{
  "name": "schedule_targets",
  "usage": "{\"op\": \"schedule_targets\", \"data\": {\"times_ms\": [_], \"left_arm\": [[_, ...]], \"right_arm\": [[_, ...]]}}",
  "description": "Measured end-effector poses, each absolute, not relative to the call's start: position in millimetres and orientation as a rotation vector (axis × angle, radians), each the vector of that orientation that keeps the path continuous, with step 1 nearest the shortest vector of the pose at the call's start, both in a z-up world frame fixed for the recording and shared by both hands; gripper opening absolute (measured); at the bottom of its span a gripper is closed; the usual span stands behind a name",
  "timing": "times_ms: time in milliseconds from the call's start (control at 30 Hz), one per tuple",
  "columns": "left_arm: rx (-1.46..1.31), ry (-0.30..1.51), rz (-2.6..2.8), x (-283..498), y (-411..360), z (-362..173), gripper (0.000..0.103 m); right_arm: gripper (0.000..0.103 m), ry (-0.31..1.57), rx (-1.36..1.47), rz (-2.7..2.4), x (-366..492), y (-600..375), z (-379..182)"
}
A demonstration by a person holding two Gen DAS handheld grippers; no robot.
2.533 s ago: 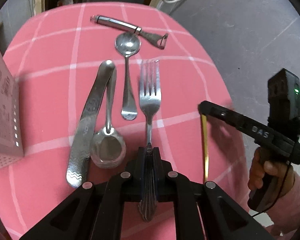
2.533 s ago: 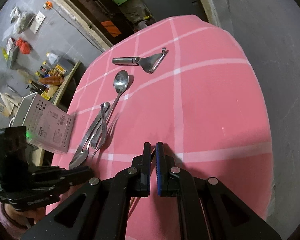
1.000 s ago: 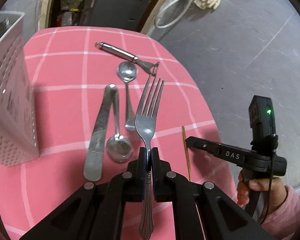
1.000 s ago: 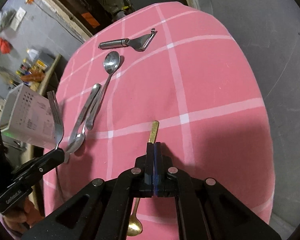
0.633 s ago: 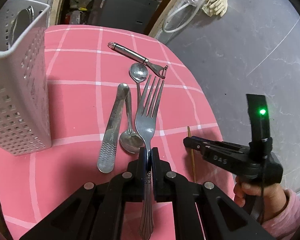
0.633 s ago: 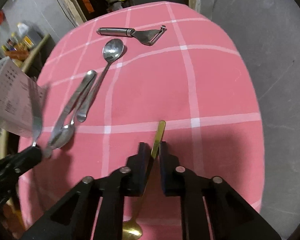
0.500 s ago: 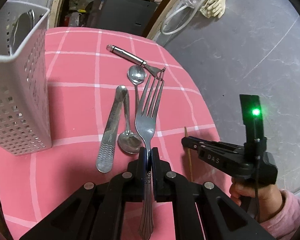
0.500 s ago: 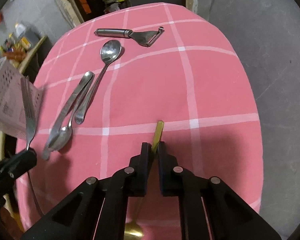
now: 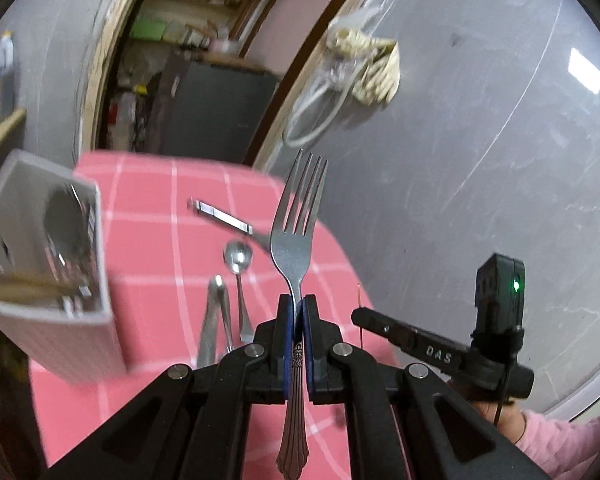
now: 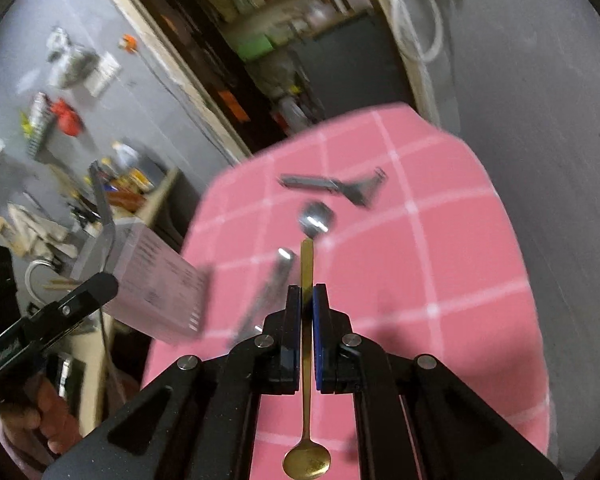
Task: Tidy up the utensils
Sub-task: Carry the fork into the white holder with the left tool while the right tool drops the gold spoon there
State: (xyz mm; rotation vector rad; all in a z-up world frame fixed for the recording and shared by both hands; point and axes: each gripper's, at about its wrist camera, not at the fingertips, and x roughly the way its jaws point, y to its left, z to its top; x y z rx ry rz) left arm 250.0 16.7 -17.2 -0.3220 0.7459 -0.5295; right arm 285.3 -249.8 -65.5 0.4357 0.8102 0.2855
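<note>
Left wrist view: the left gripper [image 9: 296, 312] has its jaws clamped on the neck of a steel fork [image 9: 298, 236], which is lifted clear of the table [image 9: 148, 240], tines pointing up and away and the patterned handle end trailing back between the gripper arms. To the left stands a white perforated basket [image 9: 56, 320], blurred, with cutlery inside. On the pink checked cloth lie a small spoon [image 9: 238, 258], a knife [image 9: 212, 320] just beside it, and a peeler [image 9: 224, 216] farther back, partly hidden behind the fork. At right, the right gripper [image 9: 358, 314] appears side-on, a thin gold handle projecting up from its tip.

Right wrist view: the right gripper [image 10: 307, 304] has its jaws closed on the stem of a gold spoon [image 10: 307, 456], handle pointing forward and bowl trailing back toward the camera, held above the table [image 10: 460, 260]. Beyond it, on the cloth, lie the peeler [image 10: 332, 186], the small spoon [image 10: 316, 218] and the blurred knife [image 10: 268, 292]. At left, the left gripper [image 10: 96, 284] holds the fork [image 10: 102, 220] upright in front of the basket [image 10: 156, 292], which stands at the table's left edge. Whether a further utensil lies beside the knife cannot be told through the motion blur.
</note>
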Motion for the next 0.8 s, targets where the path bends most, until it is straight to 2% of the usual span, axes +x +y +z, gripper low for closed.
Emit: {"op": "schedule_targets", "data": {"times_ms": [233, 400, 600, 800], "left_arm": [[-0.34, 0.603, -0.482, 260.8, 59.5, 38.1, 0.005], [-0.345, 0.5, -0.397, 278.7, 101.2, 59.1, 0.005], [-0.353, 0.385, -0.339, 303.8, 142.4, 49.7, 0.005], [-0.369, 0.369, -0.32, 327.6, 162.7, 18.5, 0.005]], "right_arm": [[0.005, 0.572, 0.471, 0.491, 315.5, -193.8, 4.5], [0.005, 0.438, 0.493, 0.603, 341.9, -148.5, 36.6], [0.005, 0.343, 0.429, 0.644, 353.2, -96.8, 40.6], [0.005, 0.382, 0.339, 0.657, 361.7, -62.0, 18.7]]}}
